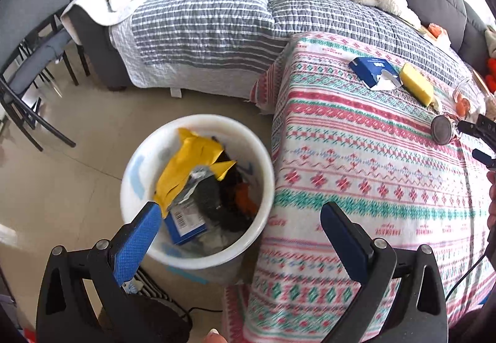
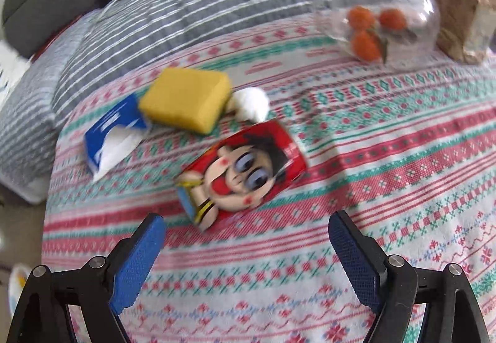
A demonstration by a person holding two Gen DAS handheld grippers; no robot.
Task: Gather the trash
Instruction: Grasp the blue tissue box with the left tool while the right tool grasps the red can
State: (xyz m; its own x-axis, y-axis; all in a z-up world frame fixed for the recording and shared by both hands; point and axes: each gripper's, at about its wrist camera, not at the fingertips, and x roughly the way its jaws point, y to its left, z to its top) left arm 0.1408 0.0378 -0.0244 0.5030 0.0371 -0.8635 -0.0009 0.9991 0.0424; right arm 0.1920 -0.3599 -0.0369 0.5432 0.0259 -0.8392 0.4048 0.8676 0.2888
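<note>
A white trash bin [image 1: 263, 169] stands on the floor beside the table; it holds a yellow wrapper [image 1: 189, 163], a blue box [image 1: 186, 226] and dark scraps. My left gripper [image 1: 241, 219] is open and empty above the bin's near rim. A red can with a cartoon face [image 2: 241, 172] lies on its side on the patterned tablecloth [image 2: 372, 188]; its round end shows in the left wrist view [image 1: 442, 129]. My right gripper [image 2: 246, 234] is open and empty just short of the can. It shows at the right edge of the left wrist view [image 1: 479, 141].
A yellow sponge [image 2: 186, 99], a blue tissue pack [image 2: 108, 132], a white wad [image 2: 251, 102], a clear container with orange fruits [image 2: 372, 23] and a brown packet [image 2: 462, 17] lie on the table. A sofa with striped quilt [image 1: 201, 20] is behind. A chair [image 1: 28, 42] stands left.
</note>
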